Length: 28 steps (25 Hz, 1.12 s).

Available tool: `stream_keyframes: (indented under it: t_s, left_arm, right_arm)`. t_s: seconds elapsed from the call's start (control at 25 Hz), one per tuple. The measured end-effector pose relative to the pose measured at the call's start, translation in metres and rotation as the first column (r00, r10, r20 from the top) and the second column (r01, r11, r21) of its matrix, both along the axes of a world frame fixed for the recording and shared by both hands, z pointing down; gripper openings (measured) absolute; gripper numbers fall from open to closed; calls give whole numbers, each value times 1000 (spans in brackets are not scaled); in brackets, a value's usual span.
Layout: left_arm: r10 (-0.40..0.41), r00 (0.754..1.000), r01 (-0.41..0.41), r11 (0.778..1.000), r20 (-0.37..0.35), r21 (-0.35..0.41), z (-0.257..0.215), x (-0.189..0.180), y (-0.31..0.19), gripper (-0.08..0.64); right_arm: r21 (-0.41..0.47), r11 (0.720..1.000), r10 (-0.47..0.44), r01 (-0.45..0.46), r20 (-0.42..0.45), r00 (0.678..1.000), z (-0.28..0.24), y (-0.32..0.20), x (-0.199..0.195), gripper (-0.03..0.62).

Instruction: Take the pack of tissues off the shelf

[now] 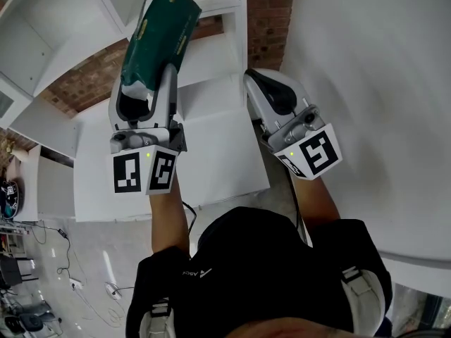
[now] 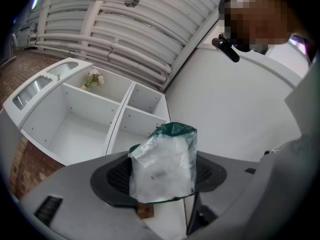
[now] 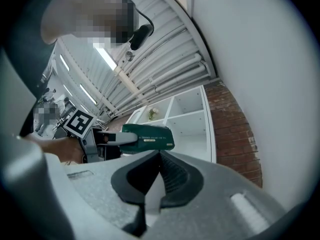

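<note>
A dark green pack of tissues with a clear plastic end is held up in the air, clear of the white shelf unit. My left gripper is shut on the pack's lower end, with a dark pad on each side. In the right gripper view the pack sticks out to the right from the left gripper. My right gripper hangs beside it, a little to the right, with its jaws shut and nothing between them.
The shelf's open compartments are bare except for a small flower decoration on a top shelf. A brick wall stands behind the unit and a white wall to the right. Cables lie on the floor.
</note>
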<state>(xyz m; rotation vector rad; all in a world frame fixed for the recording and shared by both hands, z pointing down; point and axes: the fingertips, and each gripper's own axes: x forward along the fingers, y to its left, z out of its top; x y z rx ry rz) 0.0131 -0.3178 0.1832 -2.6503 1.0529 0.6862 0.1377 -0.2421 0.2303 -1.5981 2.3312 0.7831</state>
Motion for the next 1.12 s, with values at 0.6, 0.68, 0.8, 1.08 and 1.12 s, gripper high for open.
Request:
stream_keyframes:
  t_s: [0.6,0.68,0.8,1.08,1.12]
  left_arm:
    - [11,1000,-11,1000,-10,-9,10,-8,10,290]
    - [13,1000,-13,1000,-7,-7,11,-8,11,290]
    - [16,1000,-16,1000,-6,-8,11,-7,13,290]
    - [17,1000,-17,1000,-7,-6,9,-7,17,289]
    - [18,1000,-18,1000,-7,-5,8,-7,17,289]
  right_arm:
    - [-15,1000,25,-25,1,1000,8,7,1,0]
    - [-13,1000,26,-26,1,1000,9,9,0,0]
    - [-12,1000,26,-26,1,1000,9,10,1,0]
    - [-4,1000,23,-23,2,1000,7,15,1,0]
    - [-4,1000,23,-23,2,1000,6,16,1,0]
